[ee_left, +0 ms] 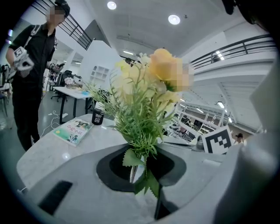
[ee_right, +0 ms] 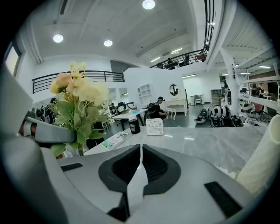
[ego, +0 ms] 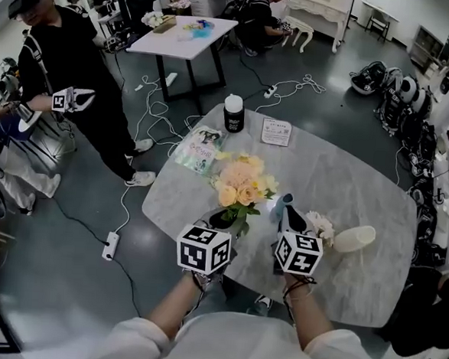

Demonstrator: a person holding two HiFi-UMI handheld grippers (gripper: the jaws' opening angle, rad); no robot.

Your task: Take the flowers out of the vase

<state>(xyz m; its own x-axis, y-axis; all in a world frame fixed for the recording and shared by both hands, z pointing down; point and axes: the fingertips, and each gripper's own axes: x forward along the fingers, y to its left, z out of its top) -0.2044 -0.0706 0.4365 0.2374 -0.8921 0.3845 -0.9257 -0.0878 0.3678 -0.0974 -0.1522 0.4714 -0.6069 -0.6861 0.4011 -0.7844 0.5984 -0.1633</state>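
Observation:
A bunch of yellow and peach flowers (ego: 240, 182) with green leaves stands upright over the grey marble table (ego: 347, 183). My left gripper (ego: 225, 219) is shut on its stems; in the left gripper view the stems (ee_left: 139, 164) pass between the jaws and the blooms (ee_left: 151, 83) rise above. My right gripper (ego: 287, 211) is just right of the bunch, shut with nothing in it; its jaws (ee_right: 140, 151) meet. A cream vase (ego: 356, 238) lies on its side to the right, also at the right edge of the right gripper view (ee_right: 262, 162). One white flower (ego: 321, 225) lies beside it.
At the table's far side are a black jar (ego: 234, 113), a white card (ego: 276, 131) and a booklet (ego: 200, 149). A person in black (ego: 64, 56) stands at the left with grippers. Cables and a power strip (ego: 111, 245) lie on the floor; a white table (ego: 185, 35) stands behind.

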